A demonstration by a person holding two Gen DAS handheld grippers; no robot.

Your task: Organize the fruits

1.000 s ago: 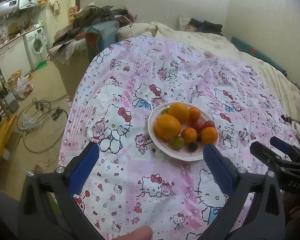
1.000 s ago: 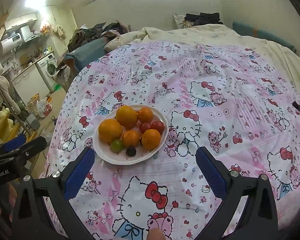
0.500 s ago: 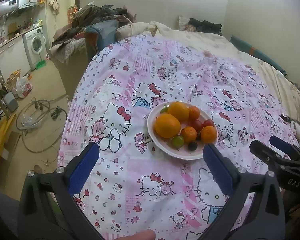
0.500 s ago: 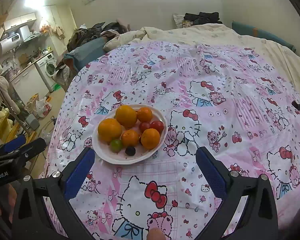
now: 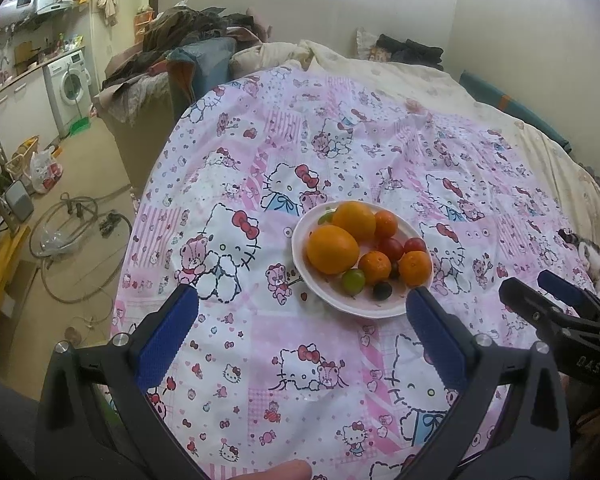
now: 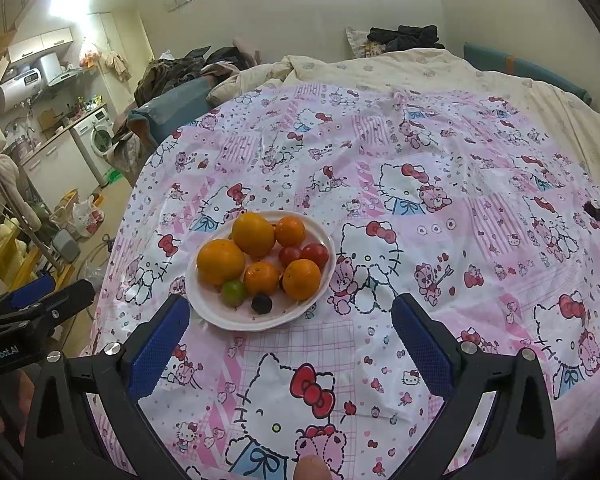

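I am looking down over a bed [image 5: 440,92] covered by a pink cartoon-cat sheet [image 5: 284,168], and a white plate [image 5: 312,288] is sitting on the sheet ahead of me with the fruit piled in it. Two big oranges [image 5: 333,249] are lying at the plate's left and far side, three smaller orange fruits [image 5: 415,268] are sitting among them, two red tomatoes [image 5: 391,249] are nestling in the middle, and a green grape [image 5: 353,281] and a dark grape [image 5: 382,290] are resting at the near edge. I am holding my left gripper [image 5: 302,306] above the sheet just short of the plate, its blue pads spread wide and gripping nothing. My right gripper [image 6: 290,312] is hovering likewise, spread wide and empty, with the plate just ahead and to its left.
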